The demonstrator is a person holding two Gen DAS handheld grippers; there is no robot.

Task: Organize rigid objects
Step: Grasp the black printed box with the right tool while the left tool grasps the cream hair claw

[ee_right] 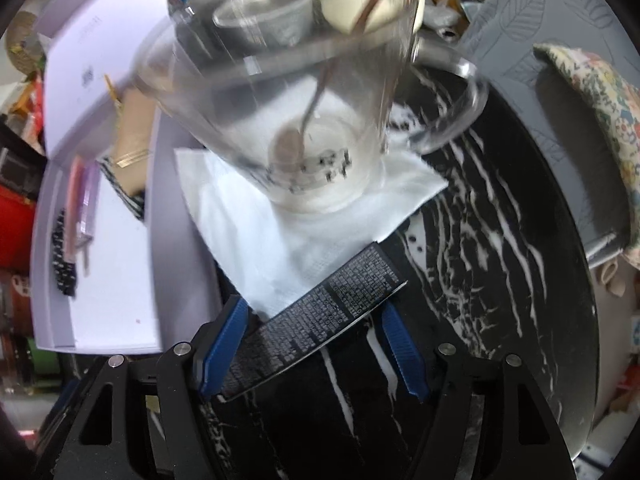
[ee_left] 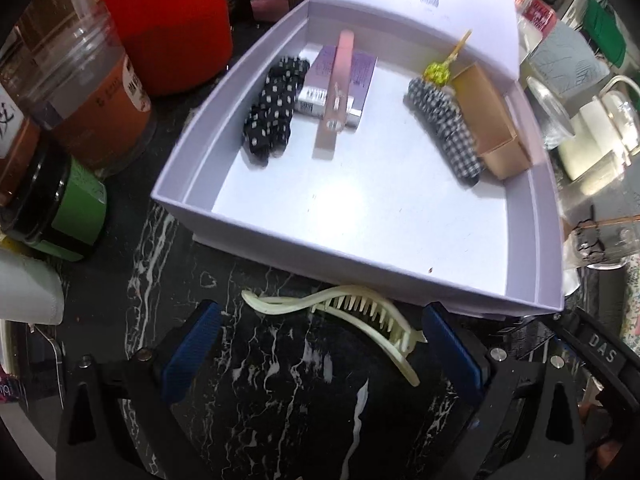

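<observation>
Veined black marble (ee_left: 280,400) under toothed cream hair clip (ee_left: 360,316).

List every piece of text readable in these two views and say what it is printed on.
"DAS": white letters on a black gripper part, left wrist view, lower right.
Black box between the right claw fingers: dense white print, too small to read.
Lavender box lid: barcode-like mark, blurred.
Silver-purple box in the tray: print unreadable.
Brown jar label: blurred.
Glass mug: dark markings, smeared.

Both wrist views close above the marble table (ee_left: 280,400), sharing the lavender box (ee_left: 256,240).
</observation>
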